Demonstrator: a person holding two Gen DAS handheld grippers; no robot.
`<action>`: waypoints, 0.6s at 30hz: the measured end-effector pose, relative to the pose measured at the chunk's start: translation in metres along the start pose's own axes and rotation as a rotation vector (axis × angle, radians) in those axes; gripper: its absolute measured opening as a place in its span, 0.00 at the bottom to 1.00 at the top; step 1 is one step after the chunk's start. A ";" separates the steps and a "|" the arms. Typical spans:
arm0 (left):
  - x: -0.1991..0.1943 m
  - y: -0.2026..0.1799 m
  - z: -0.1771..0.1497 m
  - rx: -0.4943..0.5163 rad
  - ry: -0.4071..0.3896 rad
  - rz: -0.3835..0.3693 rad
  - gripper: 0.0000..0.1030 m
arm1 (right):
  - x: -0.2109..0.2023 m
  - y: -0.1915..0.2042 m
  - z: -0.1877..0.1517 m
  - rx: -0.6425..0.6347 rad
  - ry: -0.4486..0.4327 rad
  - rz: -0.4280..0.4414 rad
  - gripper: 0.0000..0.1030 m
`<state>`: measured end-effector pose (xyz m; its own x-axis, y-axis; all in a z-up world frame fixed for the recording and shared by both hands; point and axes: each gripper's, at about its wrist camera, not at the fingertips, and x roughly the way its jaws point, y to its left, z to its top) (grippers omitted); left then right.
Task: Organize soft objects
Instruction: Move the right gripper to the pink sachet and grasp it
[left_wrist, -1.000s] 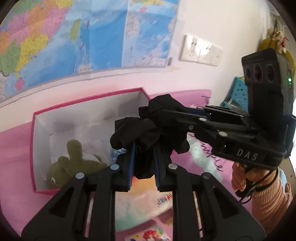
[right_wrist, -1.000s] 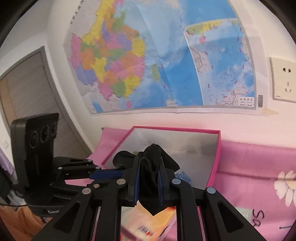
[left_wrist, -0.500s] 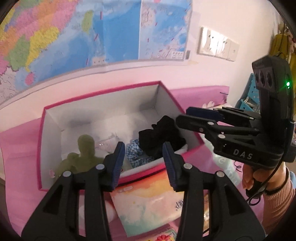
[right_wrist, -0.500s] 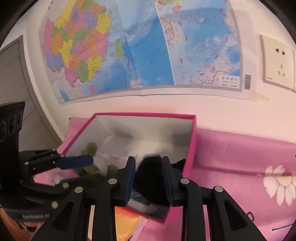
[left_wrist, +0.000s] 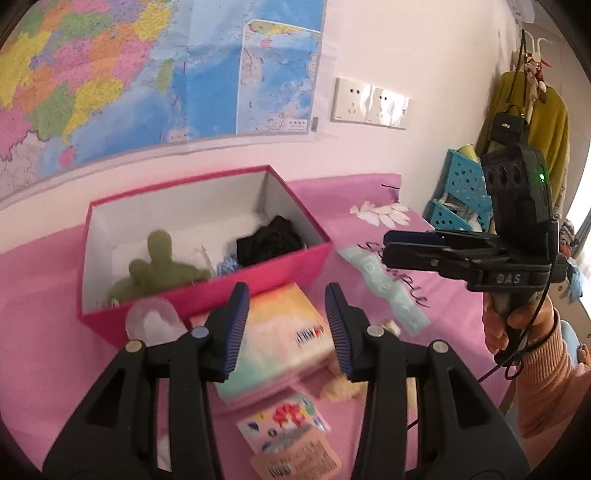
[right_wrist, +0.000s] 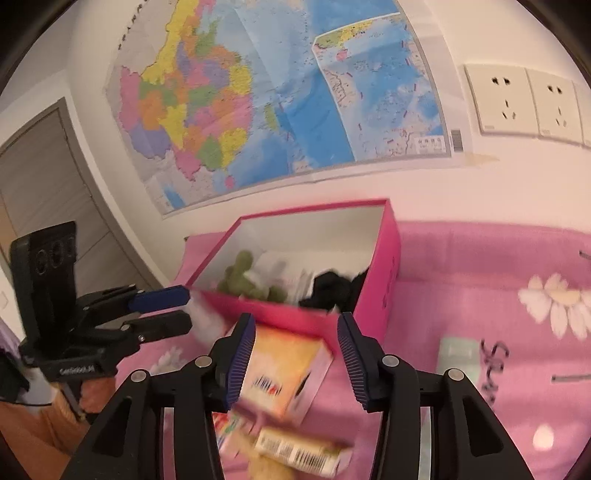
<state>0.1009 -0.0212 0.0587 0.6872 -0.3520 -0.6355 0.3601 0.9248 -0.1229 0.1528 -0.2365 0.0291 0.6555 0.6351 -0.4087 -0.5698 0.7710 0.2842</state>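
Observation:
A pink box (left_wrist: 207, 291) (right_wrist: 388, 280) stands on the pink cloth. Inside lie a black cloth (left_wrist: 271, 240) (right_wrist: 332, 288) at its right end, a green plush toy (left_wrist: 155, 266) (right_wrist: 243, 280) and a blue-white fabric piece (left_wrist: 227, 264). My left gripper (left_wrist: 286, 328) is open and empty, in front of the box; it also shows in the right wrist view (right_wrist: 162, 310). My right gripper (right_wrist: 295, 354) is open and empty, in front of the box; in the left wrist view it (left_wrist: 410, 245) hovers right of the box.
An orange-and-teal box (left_wrist: 280, 339) (right_wrist: 284, 373) lies in front of the pink box, with packets (left_wrist: 291, 432) and a beige fluffy thing (left_wrist: 341, 389) nearer me. A clear plastic object (left_wrist: 153, 321) sits by the box corner. Blue baskets (left_wrist: 461, 199) stand far right.
Both grippers were shut on the black cloth above the box. They opened, the cloth dropped into the box's right end, and both grippers pulled back and apart.

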 end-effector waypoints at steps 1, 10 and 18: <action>-0.001 -0.001 -0.004 -0.002 0.005 -0.005 0.43 | -0.005 0.002 -0.007 0.002 0.000 0.008 0.46; -0.014 0.002 -0.063 -0.043 0.067 -0.012 0.43 | -0.015 0.039 -0.073 -0.039 0.086 0.131 0.46; -0.013 0.021 -0.116 -0.142 0.184 0.010 0.43 | 0.022 0.073 -0.117 -0.046 0.233 0.213 0.46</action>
<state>0.0269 0.0195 -0.0239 0.5585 -0.3226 -0.7642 0.2522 0.9437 -0.2140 0.0679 -0.1716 -0.0608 0.3907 0.7501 -0.5336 -0.7073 0.6156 0.3475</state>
